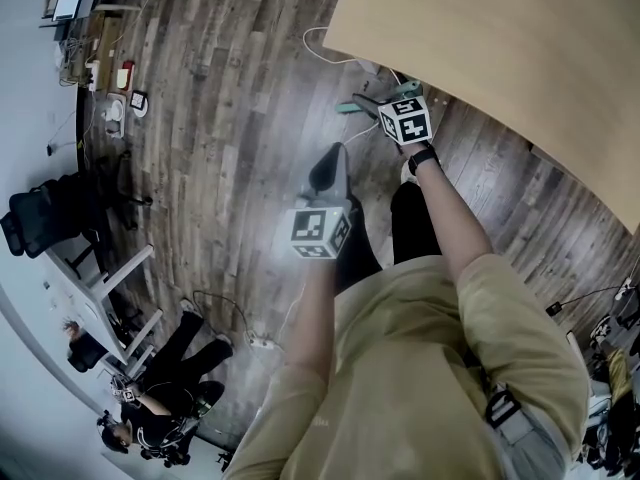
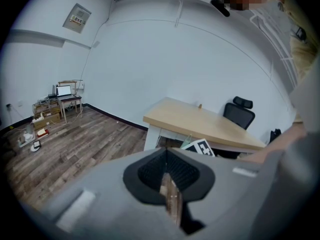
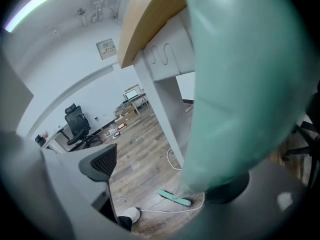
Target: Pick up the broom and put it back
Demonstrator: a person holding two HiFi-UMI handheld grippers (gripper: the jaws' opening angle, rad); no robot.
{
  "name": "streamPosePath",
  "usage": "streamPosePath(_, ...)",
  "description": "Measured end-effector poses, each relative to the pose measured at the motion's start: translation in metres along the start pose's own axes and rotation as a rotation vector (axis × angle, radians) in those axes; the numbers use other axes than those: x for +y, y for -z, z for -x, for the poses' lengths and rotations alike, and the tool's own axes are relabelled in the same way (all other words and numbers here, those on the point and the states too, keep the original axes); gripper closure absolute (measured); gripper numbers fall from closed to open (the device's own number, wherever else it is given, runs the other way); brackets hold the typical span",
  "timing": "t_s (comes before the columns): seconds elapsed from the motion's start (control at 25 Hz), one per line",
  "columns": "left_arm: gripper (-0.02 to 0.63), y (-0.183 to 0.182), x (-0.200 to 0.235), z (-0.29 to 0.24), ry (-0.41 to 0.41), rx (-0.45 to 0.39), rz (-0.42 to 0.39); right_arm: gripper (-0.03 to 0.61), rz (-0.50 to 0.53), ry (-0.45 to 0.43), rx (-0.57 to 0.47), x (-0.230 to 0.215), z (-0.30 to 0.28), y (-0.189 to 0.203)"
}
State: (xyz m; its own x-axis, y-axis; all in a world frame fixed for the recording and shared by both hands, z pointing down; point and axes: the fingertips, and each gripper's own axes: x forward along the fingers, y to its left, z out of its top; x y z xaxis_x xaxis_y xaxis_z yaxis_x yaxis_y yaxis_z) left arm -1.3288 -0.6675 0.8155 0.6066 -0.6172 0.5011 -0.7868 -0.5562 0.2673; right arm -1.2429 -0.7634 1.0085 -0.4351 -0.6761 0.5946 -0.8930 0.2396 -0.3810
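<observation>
The broom point(image 3: 240, 84) stands head point(image 3: 175, 198) down on the floor just beside the table leg point(image 3: 160, 104). Its handle rises steeply from there, so the long axis is near upright but tilted. It may lean on the table above the leg, though the close view leaves that unsure. The right tongs point(image 3: 165, 176) are spread wide around the handle without clamping it. This looks like the release, so they should draw straight back without nudging the handle. The left tongs point(image 2: 167, 171) are closed and empty.
</observation>
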Motion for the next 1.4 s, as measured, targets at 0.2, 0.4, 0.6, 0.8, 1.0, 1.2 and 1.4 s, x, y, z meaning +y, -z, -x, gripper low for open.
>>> streamPosePath(0.2, 0.612, 0.003, -0.012, 0.0, 0.015, 0.004, -0.007, 0.112, 0.026, 0.014, 0.006, -0.006, 0.018, 0.007)
streamPosePath(0.4, 0.612, 0.005, -0.021, -0.001, 0.026, 0.008, -0.012, 0.111, -0.033, 0.043, -0.004, -0.021, 0.034, 0.021)
streamPosePath(0.6, 0.612, 0.009, -0.027, -0.004, 0.032, 0.014, -0.011, 0.518, -0.01, -0.009, 0.013, -0.022, 0.047, 0.029)
streamPosePath(0.8, 0.612, 0.012, -0.028, -0.002, 0.02, 0.013, 0.003, 0.523, 0.081, -0.08, 0.086, 0.013, 0.047, 0.033)
streamPosePath(1.0, 0.612, 0.006, -0.011, 0.009, -0.017, -0.008, 0.026, 0.525, 0.106, -0.135, 0.193, 0.044, 0.052, 0.025)
streamPosePath(1.2, 0.612, 0.01, 0.016, 0.021, -0.076, -0.02, 0.057, 0.526, 0.099, -0.2, 0.287, 0.054, 0.026, 0.036)
streamPosePath(1.4, 0.612, 0.026, 0.036, 0.026, -0.109, -0.007, 0.08, 0.525, 0.082, -0.194, 0.319, 0.042, -0.028, 0.042)
